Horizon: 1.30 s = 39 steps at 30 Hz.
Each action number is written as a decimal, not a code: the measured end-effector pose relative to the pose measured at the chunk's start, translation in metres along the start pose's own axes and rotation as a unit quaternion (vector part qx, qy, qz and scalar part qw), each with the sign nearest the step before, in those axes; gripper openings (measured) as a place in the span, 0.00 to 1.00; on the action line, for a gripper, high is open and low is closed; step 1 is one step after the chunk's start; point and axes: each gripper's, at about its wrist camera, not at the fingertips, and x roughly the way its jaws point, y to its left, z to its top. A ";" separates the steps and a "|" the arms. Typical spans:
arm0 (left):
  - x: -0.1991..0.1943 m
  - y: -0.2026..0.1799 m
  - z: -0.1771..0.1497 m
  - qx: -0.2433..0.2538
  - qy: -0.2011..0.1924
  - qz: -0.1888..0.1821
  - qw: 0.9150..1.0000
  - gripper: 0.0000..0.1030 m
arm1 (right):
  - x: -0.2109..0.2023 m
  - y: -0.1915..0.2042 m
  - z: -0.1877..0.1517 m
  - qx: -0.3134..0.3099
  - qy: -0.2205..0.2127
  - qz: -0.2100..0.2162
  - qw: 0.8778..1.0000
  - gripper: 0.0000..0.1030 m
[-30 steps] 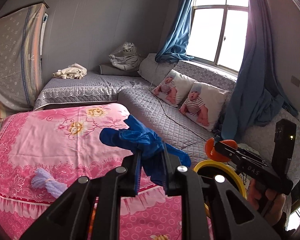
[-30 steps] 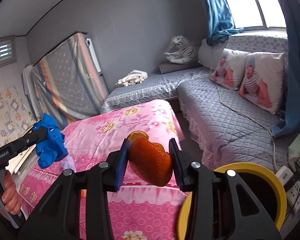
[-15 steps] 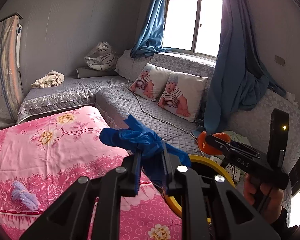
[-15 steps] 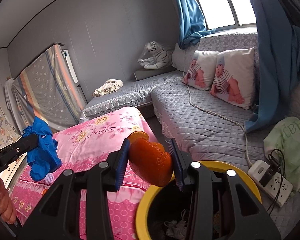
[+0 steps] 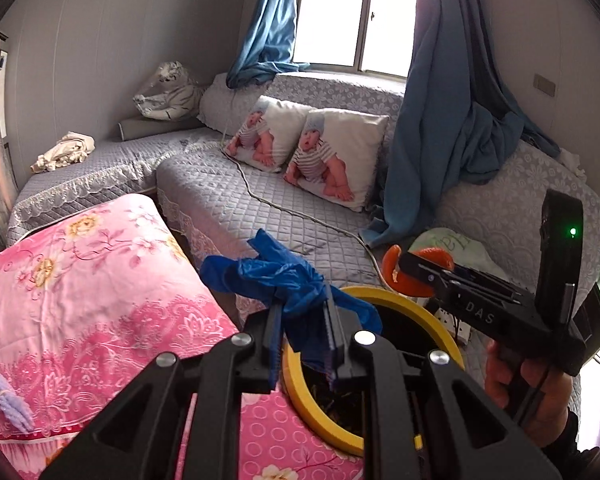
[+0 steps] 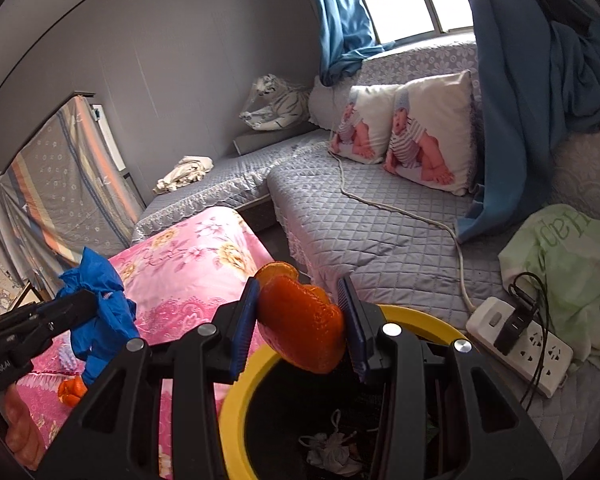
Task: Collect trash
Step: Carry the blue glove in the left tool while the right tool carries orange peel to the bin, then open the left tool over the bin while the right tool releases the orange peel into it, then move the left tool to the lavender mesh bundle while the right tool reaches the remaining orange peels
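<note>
My left gripper (image 5: 300, 336) is shut on a crumpled blue plastic bag (image 5: 276, 276) and holds it over the near rim of the yellow-rimmed black trash bin (image 5: 296, 380). My right gripper (image 6: 300, 328) is shut on an orange peel (image 6: 300, 328) above the same bin (image 6: 236, 400), which holds some crumpled trash. The right gripper with the peel (image 5: 412, 276) shows at the right of the left wrist view. The left gripper with the bag (image 6: 96, 316) shows at the left of the right wrist view.
A pink flowered blanket (image 5: 80, 288) covers the table left of the bin, with a lilac yarn bundle (image 5: 8, 404) and an orange scrap (image 6: 72, 390) on it. A grey quilted sofa (image 6: 380, 236) stands behind, with a power strip (image 6: 520, 348), cable and green cloth (image 6: 572, 264).
Both grippers have swung right from over the pink blanket to over the bin, still holding the blue bag and the orange peel. The bin's inside now shows.
</note>
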 end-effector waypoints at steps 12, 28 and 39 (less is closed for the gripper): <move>0.073 -0.018 -0.019 -0.012 0.078 -0.035 0.996 0.16 | 0.023 -0.045 -0.018 0.053 0.048 -0.036 0.997 0.38; 0.075 0.022 -0.023 -0.085 0.068 -0.016 0.994 0.67 | 0.013 -0.082 -0.024 0.108 0.023 -0.049 0.993 0.56; 0.012 0.109 -0.018 -0.152 -0.005 0.093 0.984 0.92 | -0.005 -0.003 -0.015 0.015 -0.021 0.062 0.998 0.80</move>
